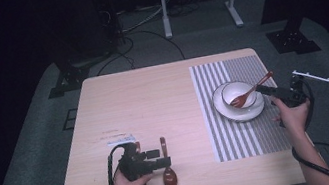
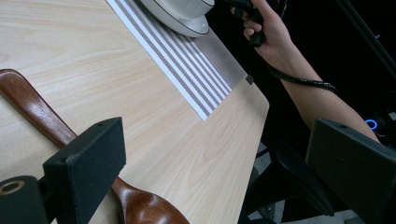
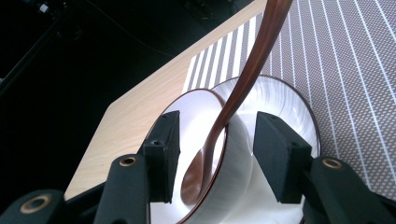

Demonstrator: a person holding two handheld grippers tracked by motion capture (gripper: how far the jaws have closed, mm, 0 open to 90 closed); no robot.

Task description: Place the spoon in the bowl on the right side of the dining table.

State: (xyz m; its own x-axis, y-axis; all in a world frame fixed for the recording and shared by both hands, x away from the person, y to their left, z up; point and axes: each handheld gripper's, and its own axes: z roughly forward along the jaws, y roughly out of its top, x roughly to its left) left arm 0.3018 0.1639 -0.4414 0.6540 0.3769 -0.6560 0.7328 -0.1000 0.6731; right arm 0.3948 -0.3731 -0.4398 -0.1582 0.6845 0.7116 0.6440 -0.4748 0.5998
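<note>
The right gripper (image 1: 264, 90) sits at the bowl (image 1: 239, 94) on the plate (image 1: 239, 111); its jaws stand parted, free of the fork (image 1: 250, 91) resting in the bowl. The left gripper (image 1: 159, 157) jaws stand wide, straddling the wooden spoon (image 1: 168, 170) lying on the counter (image 1: 153, 99).

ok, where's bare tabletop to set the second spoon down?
Widest free patch: the bare wood of the table, between its far edge, its left edge and the striped mat. The mat's near half is also free. Crowded: around the bowl on its plate, and beside the label.
</note>
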